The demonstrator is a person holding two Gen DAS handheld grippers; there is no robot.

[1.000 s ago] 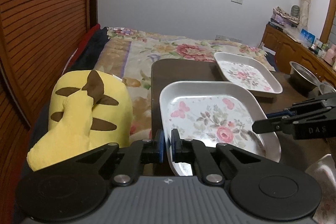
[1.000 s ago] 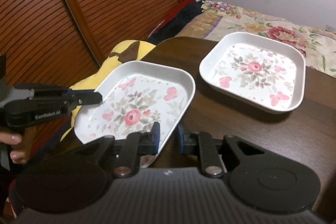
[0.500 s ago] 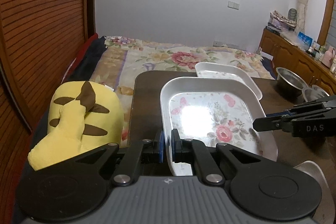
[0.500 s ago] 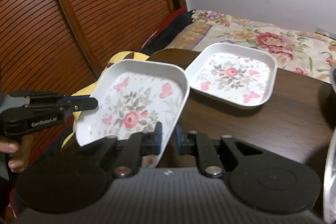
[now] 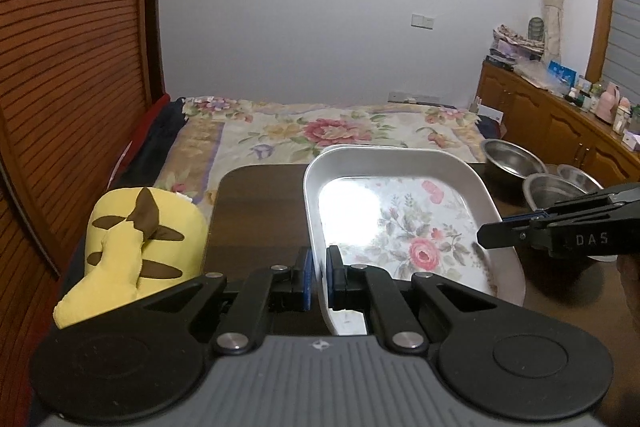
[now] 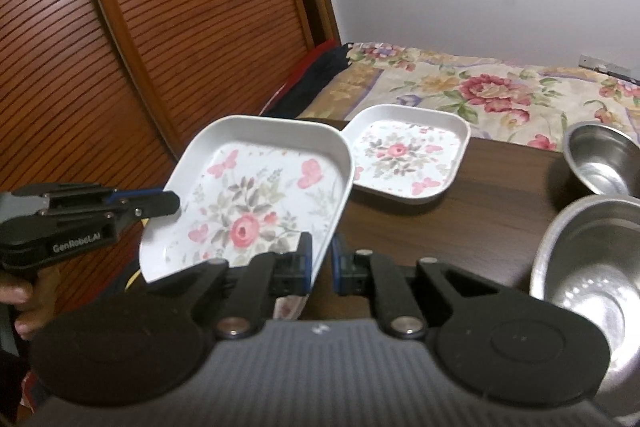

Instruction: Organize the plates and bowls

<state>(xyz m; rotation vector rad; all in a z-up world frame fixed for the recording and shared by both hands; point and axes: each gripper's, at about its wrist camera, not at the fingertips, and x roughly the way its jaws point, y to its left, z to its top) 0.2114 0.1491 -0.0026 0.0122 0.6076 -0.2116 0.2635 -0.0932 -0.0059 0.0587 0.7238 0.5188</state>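
Both tongs carrying one floral plate above the bench

The left tongs (image 5: 316, 277) and right tongs (image 6: 322, 261) are each clamped on opposite rims of the floral plate (image 6: 256, 199), held tilted in the air near the second plate (image 6: 408, 155) on the bench (image 6: 500, 187). The step looks like stacking; next, level it over that plate and lower it.

left gripper (image 5: 316, 277): fingers nearly closed, clamped on the near left rim of the floral plate (image 5: 404, 227), plate held clear of the table. right gripper (image 6: 322, 263): fingers nearly closed, clamped on the plate's opposite rim. the two grippers face each other across the plate. bare fingers (image 6: 24, 301) wrap the left gripper's handle.
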